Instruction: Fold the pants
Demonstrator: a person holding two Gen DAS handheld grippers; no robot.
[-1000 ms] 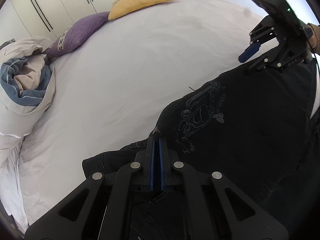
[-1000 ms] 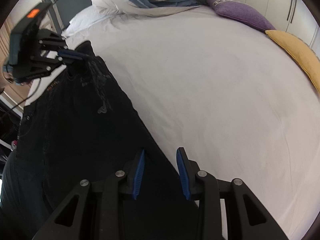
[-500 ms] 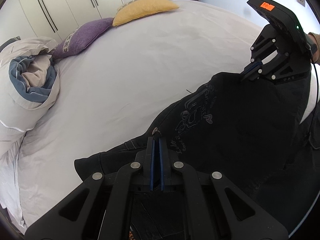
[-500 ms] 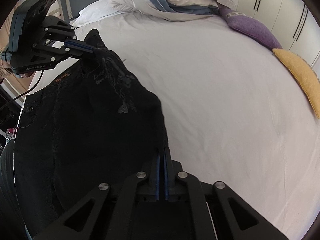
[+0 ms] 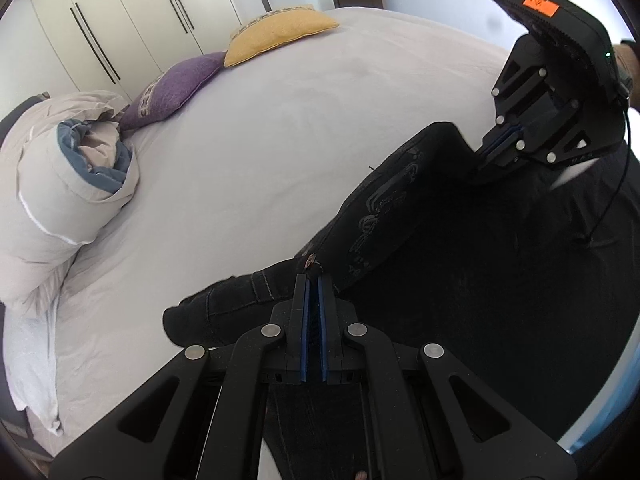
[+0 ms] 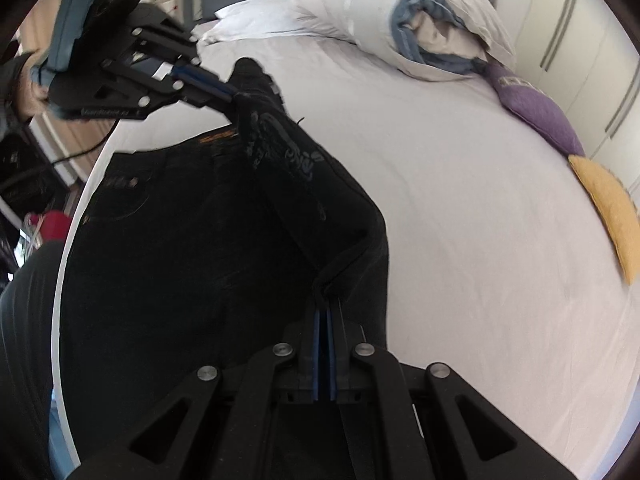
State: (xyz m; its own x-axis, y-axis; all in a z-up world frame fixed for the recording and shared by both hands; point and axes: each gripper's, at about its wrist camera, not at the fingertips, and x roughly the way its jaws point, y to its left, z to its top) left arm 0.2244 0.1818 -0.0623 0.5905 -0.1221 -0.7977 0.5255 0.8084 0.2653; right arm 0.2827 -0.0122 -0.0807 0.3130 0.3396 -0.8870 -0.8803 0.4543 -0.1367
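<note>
Pinching black pants [image 5: 460, 248] edge, left gripper [image 5: 313, 280] and right gripper [image 6: 325, 304], above bed [image 5: 248, 152].

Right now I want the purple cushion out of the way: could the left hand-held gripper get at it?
Probably not yet: the left hand-held gripper is shut on the black denim pants, while the purple cushion lies across bare white sheet.

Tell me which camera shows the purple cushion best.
The left wrist view: the purple cushion lies whole and sharp between the yellow cushion and the rolled duvet. The right wrist view shows it too, near the edge, blurrier.
</note>
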